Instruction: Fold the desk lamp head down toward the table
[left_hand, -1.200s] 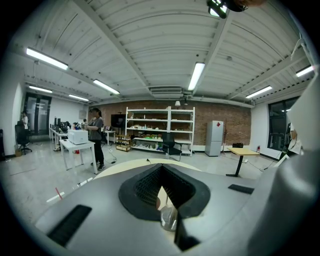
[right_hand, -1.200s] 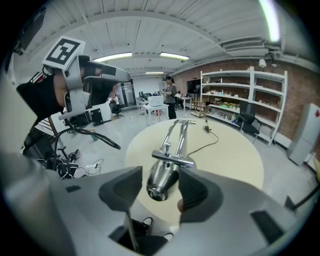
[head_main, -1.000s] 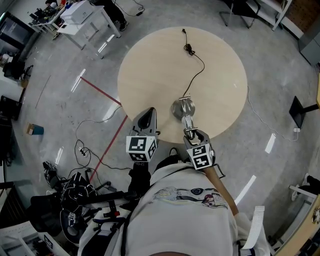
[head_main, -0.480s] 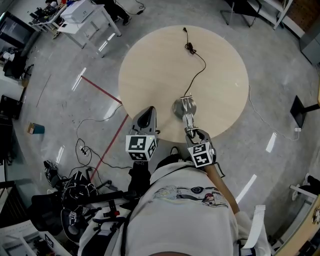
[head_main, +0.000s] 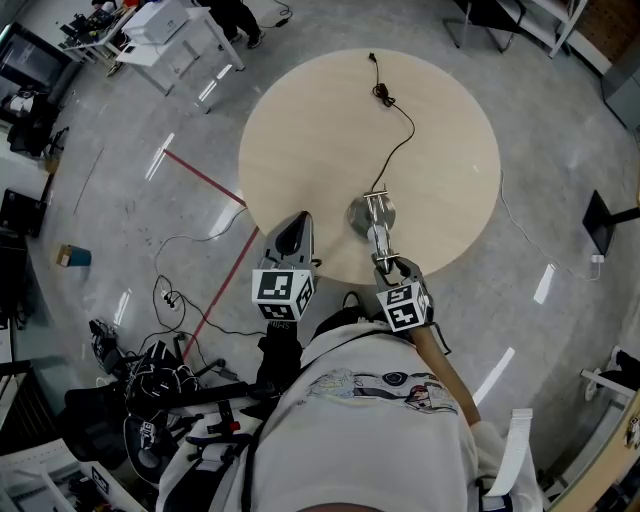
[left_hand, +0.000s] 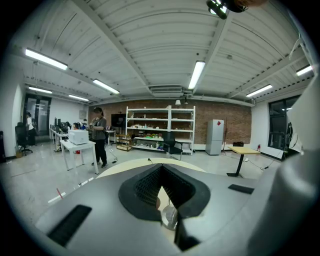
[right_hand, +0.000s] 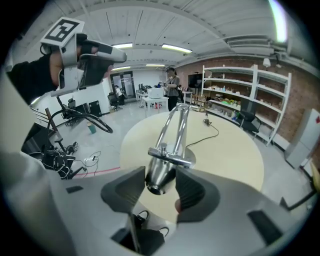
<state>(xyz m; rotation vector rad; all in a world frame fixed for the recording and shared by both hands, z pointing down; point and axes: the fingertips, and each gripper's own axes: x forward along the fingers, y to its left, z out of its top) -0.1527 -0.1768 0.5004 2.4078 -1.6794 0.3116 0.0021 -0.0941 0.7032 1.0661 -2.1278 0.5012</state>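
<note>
R claw (right_hand: 160, 175) has just been closing, now clamped on lamp head (right_hand: 155, 182), held up over tabletop's (head_main: 300, 130) near edge. L claw (left_hand: 161, 167) together, empty, off to the side.

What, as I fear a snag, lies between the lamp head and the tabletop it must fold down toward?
Nothing visible. The lamp head sits between the jaws of the right gripper, which have just been closing on it; below it is only bare table. Its base and cord lie farther back.
</note>
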